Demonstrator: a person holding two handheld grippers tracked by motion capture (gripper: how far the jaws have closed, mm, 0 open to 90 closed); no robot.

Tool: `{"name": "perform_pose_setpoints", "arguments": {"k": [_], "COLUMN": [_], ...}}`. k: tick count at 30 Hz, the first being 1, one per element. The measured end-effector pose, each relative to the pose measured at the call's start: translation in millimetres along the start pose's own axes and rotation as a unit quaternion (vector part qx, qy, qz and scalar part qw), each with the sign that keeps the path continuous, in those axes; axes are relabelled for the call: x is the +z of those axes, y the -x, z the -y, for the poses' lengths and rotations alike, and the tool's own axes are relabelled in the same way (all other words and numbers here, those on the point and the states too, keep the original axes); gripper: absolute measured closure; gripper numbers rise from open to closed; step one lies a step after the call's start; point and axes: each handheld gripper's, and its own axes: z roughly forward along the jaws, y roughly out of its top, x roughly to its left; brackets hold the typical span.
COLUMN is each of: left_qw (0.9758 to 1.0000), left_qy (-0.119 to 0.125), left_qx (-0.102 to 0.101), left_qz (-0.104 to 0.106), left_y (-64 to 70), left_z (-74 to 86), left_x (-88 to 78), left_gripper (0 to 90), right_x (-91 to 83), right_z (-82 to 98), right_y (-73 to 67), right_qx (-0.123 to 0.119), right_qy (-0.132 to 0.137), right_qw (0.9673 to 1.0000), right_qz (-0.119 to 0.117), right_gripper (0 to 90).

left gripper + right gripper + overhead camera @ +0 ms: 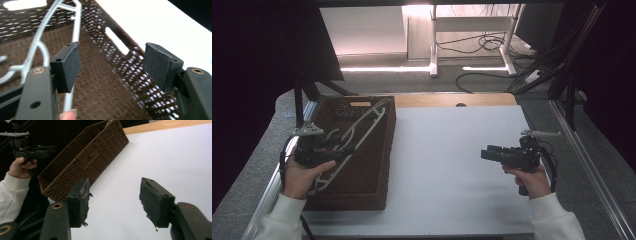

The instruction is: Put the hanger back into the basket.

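High view. Brown woven basket [362,165] on the left part of the white desk [457,165], long side running front to back, near corner close to the desk's front edge. White hanger [354,132] lying slantwise inside, its far tip riding over the basket's far right rim. Wide bare desk between basket and right hand. Left tool [343,148] over the basket's left half, just beside the hanger. Right tool [487,153] held above bare desk, well apart from the basket, pointing left.

Left gripper view. Left tool [112,65] spread wide, nothing between the pads. Left pad [72,65] just in front of a hanger [75,32] bar; contact cannot be told. Basket floor and side wall [120,57] with slot handle beyond the jaws, desk surface past the wall. Fingertip at the bottom edge beside the bar.

Right gripper view. Right tool [113,200] spread, empty, worn padding on both pads [152,202]. Bare desk [162,157] ahead. Basket [85,162] seen from outside, with the left hand [21,167] gripping its tool past the basket's far side.
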Motion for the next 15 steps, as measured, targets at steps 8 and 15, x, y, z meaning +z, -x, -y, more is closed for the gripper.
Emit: {"name": "perform_pose_setpoints", "arguments": {"k": [8, 15], "left_qw": [0.9994, 0.9976], "left_qy": [0.004, 0.006], "left_qx": [-0.006, 0.001], "left_qz": [0.034, 0.069], "left_y": [26.5, 48.8], "left_z": [1.4, 9.2], "left_x": [17.8, 29.9], "left_gripper": [27.9, 26.4], "right_x": [2.5, 6.6], "right_z": [0.7, 6.0], "right_y": [-0.2, -1.5], "right_qx": [-0.033, -0.073], "right_qy": [-0.008, -0.029], "right_qw": [0.9985, 0.9937], "right_qz": [0.044, 0.081], "right_gripper": [29.0, 24.4]}}
